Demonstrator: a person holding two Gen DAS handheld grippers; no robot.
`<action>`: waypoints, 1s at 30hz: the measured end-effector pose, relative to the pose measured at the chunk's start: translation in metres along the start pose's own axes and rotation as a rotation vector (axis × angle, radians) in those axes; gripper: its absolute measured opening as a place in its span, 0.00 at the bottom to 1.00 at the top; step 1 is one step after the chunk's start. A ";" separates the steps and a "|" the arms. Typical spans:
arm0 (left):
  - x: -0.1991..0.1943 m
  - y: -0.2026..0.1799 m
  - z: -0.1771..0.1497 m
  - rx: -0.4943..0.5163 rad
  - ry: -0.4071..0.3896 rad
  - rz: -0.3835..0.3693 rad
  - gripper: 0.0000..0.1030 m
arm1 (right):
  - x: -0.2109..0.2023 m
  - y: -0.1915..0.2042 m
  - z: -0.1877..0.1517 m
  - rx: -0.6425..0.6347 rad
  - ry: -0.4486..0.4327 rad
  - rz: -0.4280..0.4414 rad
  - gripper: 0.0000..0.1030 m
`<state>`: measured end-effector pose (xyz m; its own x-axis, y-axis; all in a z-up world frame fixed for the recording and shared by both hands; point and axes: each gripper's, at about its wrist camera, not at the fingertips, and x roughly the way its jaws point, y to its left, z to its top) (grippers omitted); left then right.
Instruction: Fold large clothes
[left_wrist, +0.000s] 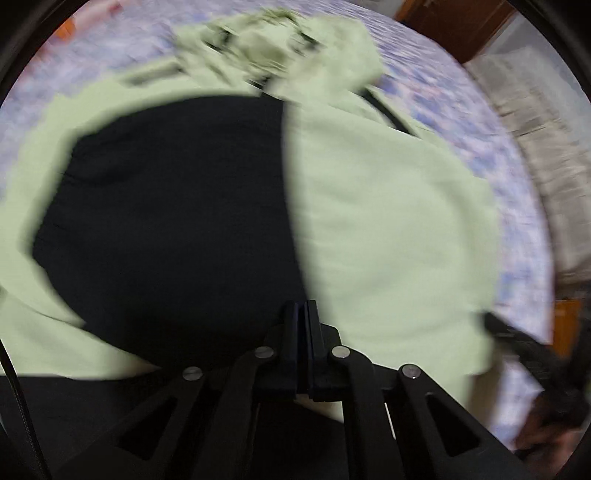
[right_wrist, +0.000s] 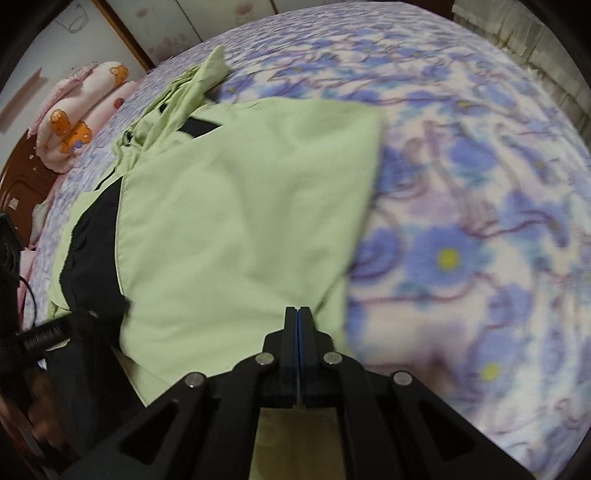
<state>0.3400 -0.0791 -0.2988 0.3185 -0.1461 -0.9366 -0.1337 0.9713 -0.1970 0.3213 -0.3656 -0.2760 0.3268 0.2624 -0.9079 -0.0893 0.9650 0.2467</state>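
Fold under way: green jacket partly doubled over on the bed, not yet a compact stack.

The jacket (right_wrist: 236, 206) lay on the floral bedspread (right_wrist: 461, 221), one green panel folded over its black lining (left_wrist: 166, 229); hood and sleeve area (left_wrist: 280, 48) stayed bunched at 12 o'clock. Left gripper (left_wrist: 304, 308) and right gripper (right_wrist: 298, 314) both had fingers pressed together at the near hem, at 6 o'clock; whether cloth was pinched between them could not be told. Judged remaining: tuck sleeves and hood, fold again.

Home bedroom, floral bedspread (right_wrist: 461, 221), rolled pink quilts (right_wrist: 85, 107), wooden headboard (right_wrist: 22, 184)
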 end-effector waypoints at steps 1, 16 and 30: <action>-0.002 0.008 0.001 0.000 -0.006 0.019 0.03 | -0.002 -0.006 -0.001 0.017 0.001 0.003 0.00; -0.015 0.122 0.014 -0.076 -0.092 0.267 0.02 | -0.018 -0.006 -0.006 0.059 -0.026 -0.014 0.00; -0.050 0.090 0.038 -0.079 -0.141 0.093 0.06 | -0.041 0.048 0.024 -0.047 -0.154 0.049 0.00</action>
<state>0.3479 0.0224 -0.2583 0.4293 -0.0228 -0.9029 -0.2402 0.9608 -0.1384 0.3264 -0.3301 -0.2189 0.4611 0.3095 -0.8316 -0.1513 0.9509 0.2701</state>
